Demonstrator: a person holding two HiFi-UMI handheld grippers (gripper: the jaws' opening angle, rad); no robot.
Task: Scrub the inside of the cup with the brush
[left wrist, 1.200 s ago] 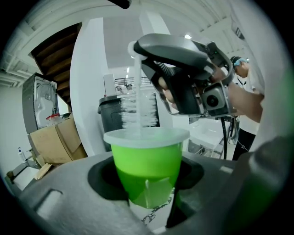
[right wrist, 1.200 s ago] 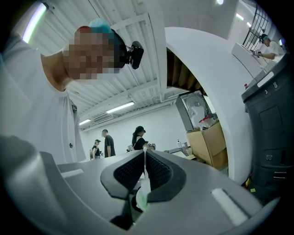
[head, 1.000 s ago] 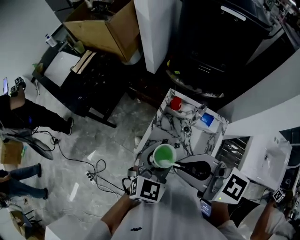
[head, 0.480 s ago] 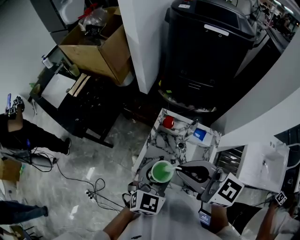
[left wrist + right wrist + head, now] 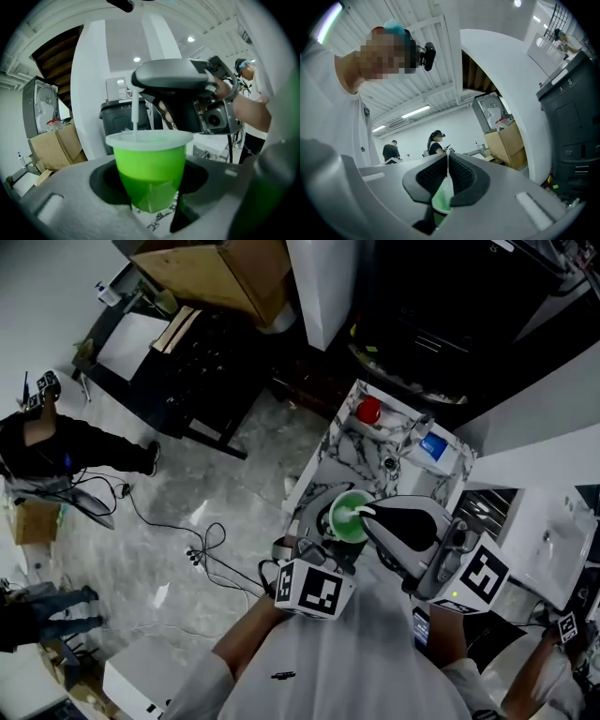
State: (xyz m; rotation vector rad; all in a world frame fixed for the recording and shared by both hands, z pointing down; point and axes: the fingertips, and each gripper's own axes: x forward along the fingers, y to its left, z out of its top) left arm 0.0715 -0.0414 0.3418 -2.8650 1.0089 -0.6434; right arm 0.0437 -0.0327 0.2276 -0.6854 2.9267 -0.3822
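Cup (image 5: 150, 161): green and translucent with a pale rim, sitting upright between the left tongs over the near end of the surface. I cannot tell whether its base is touching down.
Left tongs (image 5: 151, 187): clamping the cup's lower wall from both sides.
Right tongs (image 5: 447, 174): pressing together on the thin white handle of the brush (image 5: 135, 112), which is hanging straight down into the cup close to the rim.
Brush head: staying out of sight inside the cup, so I am not judging how deep it is reaching.
Risk to the cup: the wall is looking thin and springy, so hard sideways scrubbing could be levering it out of the left grip or squashing it.
Risk to the brush: the handle is looking slim and smooth and the pinch is narrow, so a twisting stroke could be letting it swivel or slide between the pads.
Risk at the rim: with the handle running so near the lip, a wide stroke could be catching it and tipping the cup.
Surface (image 5: 328, 474): small and white with dark veining, carrying a red thing (image 5: 368, 411) and a blue pack (image 5: 433, 448) at its far end, well apart from the cup.
Room: a grey stone floor (image 5: 234, 484) is spreading out on the left with cables (image 5: 202, 554) trailing over it. A cardboard box (image 5: 220, 268) and a black cabinet (image 5: 441, 315) are standing beyond, and a person (image 5: 66, 451) is standing far left.
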